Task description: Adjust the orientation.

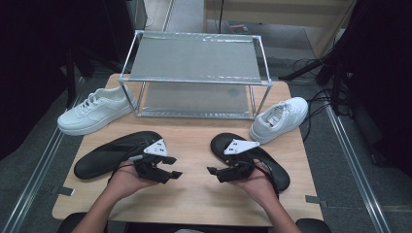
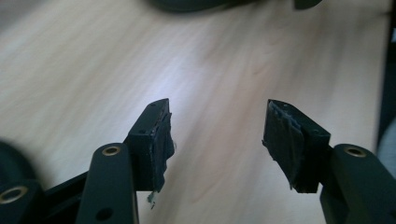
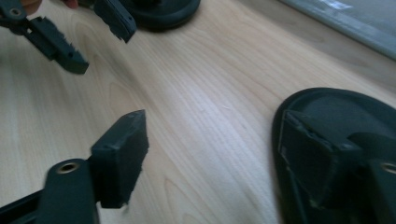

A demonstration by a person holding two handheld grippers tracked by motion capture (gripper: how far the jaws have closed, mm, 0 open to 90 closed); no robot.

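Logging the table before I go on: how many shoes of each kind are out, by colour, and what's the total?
White sneakers: 2, one left of the metal rack at, one right of it at.
Black slippers: 2, one by the left gripper at, one by the right gripper at.
Total: 4

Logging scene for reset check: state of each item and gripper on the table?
left gripper: open, empty, over bare table
right gripper: open, empty, beside right black slipper
left black slipper: flat on table, sole down
right black slipper: flat on table, partly under the hand
left white sneaker: upright, laced
right white sneaker: upright
metal rack: standing, both shelves empty
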